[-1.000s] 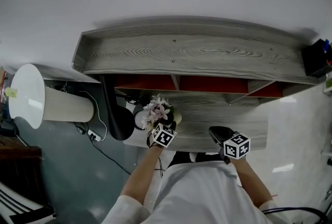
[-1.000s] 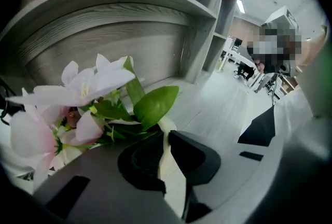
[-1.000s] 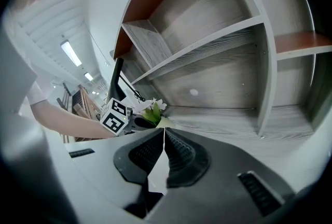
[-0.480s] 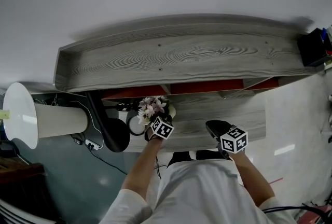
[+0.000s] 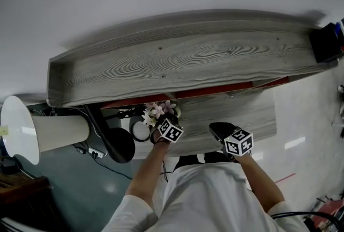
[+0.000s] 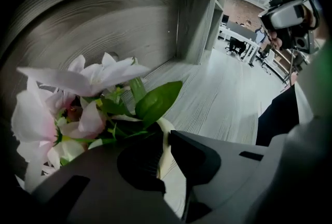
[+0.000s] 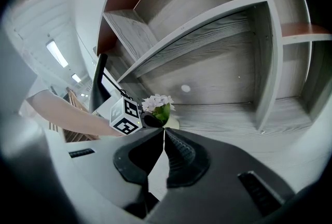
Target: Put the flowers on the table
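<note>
A small white pot of pink and white flowers is at the left of the grey wooden desk surface, under the shelf. My left gripper is shut on the pot's rim, with the blooms just beyond the jaws. In the right gripper view the flowers and the left gripper's marker cube sit low over the desk; I cannot tell whether the pot rests on it. My right gripper hovers over the desk's front, shut and holding nothing.
A wide grey shelf top overhangs the desk, with compartments behind. A white lamp shade, a black lamp base and cables stand left of the desk. A black box sits at the far right.
The head view has shifted, so the shelf top looms larger and hides more of the desk. The left gripper with the flowers moved slightly inward under the shelf. The right gripper barely moved.
</note>
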`<state>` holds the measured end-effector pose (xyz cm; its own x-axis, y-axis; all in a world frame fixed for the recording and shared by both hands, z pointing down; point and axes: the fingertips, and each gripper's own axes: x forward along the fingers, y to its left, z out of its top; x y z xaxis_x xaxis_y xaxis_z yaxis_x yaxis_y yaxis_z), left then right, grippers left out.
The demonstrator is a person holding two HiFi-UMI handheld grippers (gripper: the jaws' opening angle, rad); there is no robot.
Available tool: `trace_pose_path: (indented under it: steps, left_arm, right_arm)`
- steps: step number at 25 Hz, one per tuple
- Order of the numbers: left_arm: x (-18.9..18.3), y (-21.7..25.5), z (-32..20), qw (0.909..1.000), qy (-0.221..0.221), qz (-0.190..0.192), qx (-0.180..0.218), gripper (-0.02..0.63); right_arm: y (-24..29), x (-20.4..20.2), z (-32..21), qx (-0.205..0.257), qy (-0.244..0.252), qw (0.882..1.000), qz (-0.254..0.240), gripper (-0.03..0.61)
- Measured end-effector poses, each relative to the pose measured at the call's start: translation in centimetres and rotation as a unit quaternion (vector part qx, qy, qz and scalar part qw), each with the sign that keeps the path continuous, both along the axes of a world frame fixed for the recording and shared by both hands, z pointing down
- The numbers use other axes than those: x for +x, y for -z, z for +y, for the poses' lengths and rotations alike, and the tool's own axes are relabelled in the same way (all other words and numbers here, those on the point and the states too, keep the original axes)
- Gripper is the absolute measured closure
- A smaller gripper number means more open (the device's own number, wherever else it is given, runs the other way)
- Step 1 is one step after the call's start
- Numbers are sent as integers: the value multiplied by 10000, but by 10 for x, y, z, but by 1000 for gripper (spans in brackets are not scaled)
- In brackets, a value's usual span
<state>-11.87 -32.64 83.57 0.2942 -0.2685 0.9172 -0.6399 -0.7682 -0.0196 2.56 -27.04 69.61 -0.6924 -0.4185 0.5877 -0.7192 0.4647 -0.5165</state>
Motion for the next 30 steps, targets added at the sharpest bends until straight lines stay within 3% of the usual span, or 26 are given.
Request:
trace_pose_path:
  steps: [9, 19, 30]
  left_arm:
    - [5, -14, 4, 9982, -440, -317, 239, 560]
    - [7, -17, 4, 9984, -300, -343, 333, 545]
    - [16, 14, 12, 9963, 39, -213, 832, 532]
  right_arm:
    - [-6, 2, 4, -87, -76, 9999, 102, 560]
    - [-5, 1, 14, -100, 54, 9999, 127, 560]
    - [8, 15, 23, 82, 415, 9991, 63, 560]
